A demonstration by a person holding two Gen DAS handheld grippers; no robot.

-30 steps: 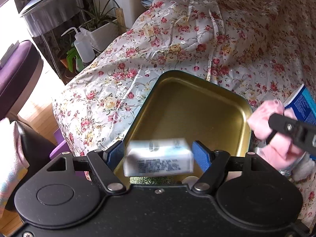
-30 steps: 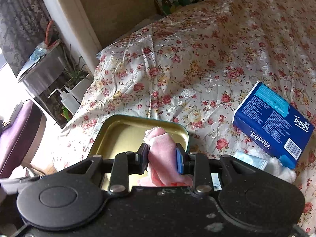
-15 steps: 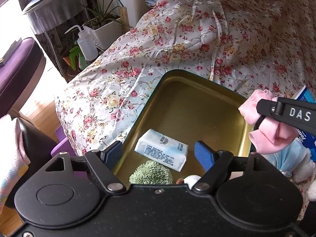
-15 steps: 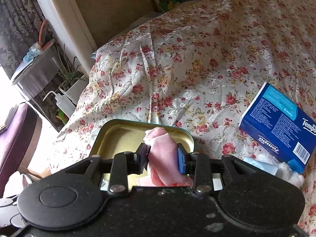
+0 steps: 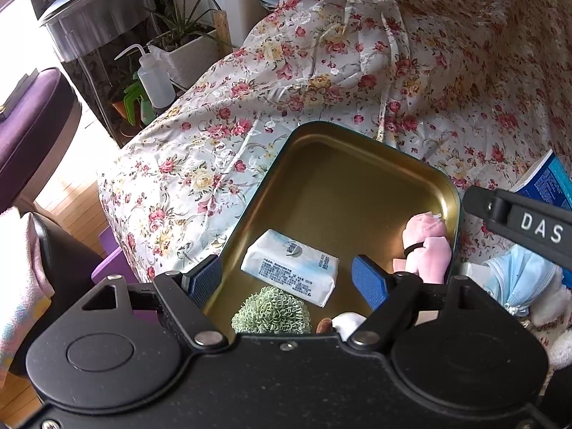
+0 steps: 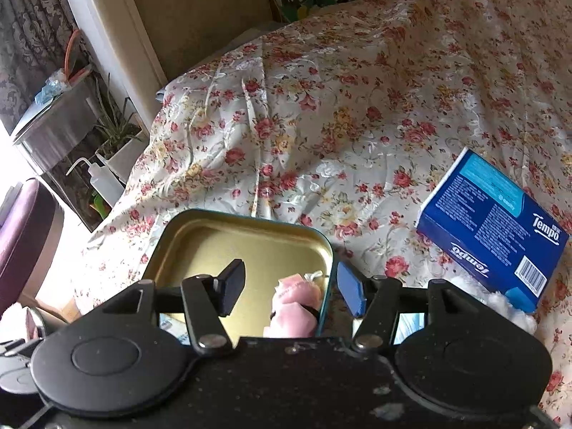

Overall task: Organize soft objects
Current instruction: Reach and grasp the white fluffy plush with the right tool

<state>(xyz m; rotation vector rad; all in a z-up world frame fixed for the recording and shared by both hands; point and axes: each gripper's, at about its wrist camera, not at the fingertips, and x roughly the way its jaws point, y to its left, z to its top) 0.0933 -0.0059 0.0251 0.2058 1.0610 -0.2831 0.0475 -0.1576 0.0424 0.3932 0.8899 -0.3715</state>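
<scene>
A gold tin tray (image 5: 343,178) (image 6: 250,239) lies on the flowered bedspread. Inside it rest a white tissue pack (image 5: 291,268), a green knitted ball (image 5: 271,311) and a pink cloth bundle (image 5: 427,246) (image 6: 295,304) by the right wall. My left gripper (image 5: 287,282) hovers open above the tissue pack, holding nothing. Over the tray's right corner, my right gripper (image 6: 291,287) has jaws that are opening; the pink bundle lies loose below them, untouched by the pads.
A blue Tempo tissue box (image 6: 493,228) lies on the bedspread to the right, with a light blue face mask (image 5: 522,279) and white fluff beside the tray. Past the bed's left edge stand a squeeze bottle (image 5: 153,78), potted plants and a purple seat (image 5: 32,114).
The tissue pack left my left gripper and landed in the tray. My right gripper opened and the pink bundle dropped from it into the tray's right side.
</scene>
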